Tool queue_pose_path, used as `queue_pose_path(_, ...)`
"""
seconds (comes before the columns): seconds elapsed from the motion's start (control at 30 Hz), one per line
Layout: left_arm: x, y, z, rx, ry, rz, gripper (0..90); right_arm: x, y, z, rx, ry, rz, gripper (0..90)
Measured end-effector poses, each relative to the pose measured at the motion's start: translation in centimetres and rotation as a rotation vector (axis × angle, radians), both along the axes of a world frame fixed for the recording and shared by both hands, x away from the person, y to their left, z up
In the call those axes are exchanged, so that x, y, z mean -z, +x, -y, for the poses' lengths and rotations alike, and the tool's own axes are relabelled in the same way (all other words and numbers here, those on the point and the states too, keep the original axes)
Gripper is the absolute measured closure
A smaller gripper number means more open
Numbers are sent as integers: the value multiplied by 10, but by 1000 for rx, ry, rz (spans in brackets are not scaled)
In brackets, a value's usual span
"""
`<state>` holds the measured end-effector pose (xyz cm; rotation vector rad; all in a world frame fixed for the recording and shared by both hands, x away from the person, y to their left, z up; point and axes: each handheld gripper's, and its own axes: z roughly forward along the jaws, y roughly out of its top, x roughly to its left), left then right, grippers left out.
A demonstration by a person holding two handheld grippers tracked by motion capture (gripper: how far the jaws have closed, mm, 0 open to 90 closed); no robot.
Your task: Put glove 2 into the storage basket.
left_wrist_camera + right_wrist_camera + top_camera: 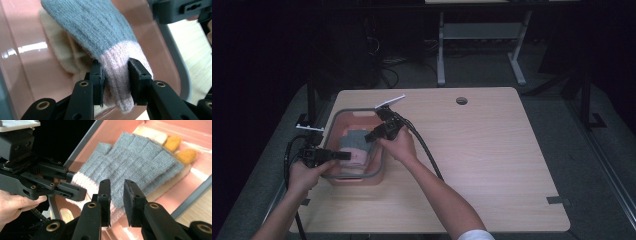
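My left tongs (116, 75) pinch the pink cuff of the grey glove (100, 27); the glove stretches away from their tips, over a cream glove (56, 47) in the pink basin (32, 75). My right tongs (117, 195) hang just above the same grey glove with a narrow gap between the jaws and nothing pressed in it; the cuff lies under their tips and the glove's fingers point away from them. From these tongs, the left tongs come in from the left. From above, both tongs (343, 156) (370, 136) meet over the basin (334, 122).
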<state>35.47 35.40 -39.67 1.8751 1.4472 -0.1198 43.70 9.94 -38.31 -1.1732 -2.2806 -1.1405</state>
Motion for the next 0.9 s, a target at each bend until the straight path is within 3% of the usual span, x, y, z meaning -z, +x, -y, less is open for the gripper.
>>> queue_pose_path(0.2, -1, 1, -1, -11, 7, -4, 627, -3, -1, 3, 4, 9, 3, 759)
queue_pose_path(0.4, -20, -2, -6, -68, 29, 42, 527, -9, -3, 9, 17, 6, 19, 759)
queue_pose_path(0.53, -29, -3, -5, -82, 19, 75, 536, -12, -4, 15, 12, 16, 34, 752)
queue_pose_path(0.73, -36, -4, 2, -81, 8, 126, 623, -17, -6, 26, 25, 31, 39, 738)
queue_pose_path(0.9, -29, 1, 10, -57, 45, 98, 651, -21, -6, 36, 31, 44, 51, 732)
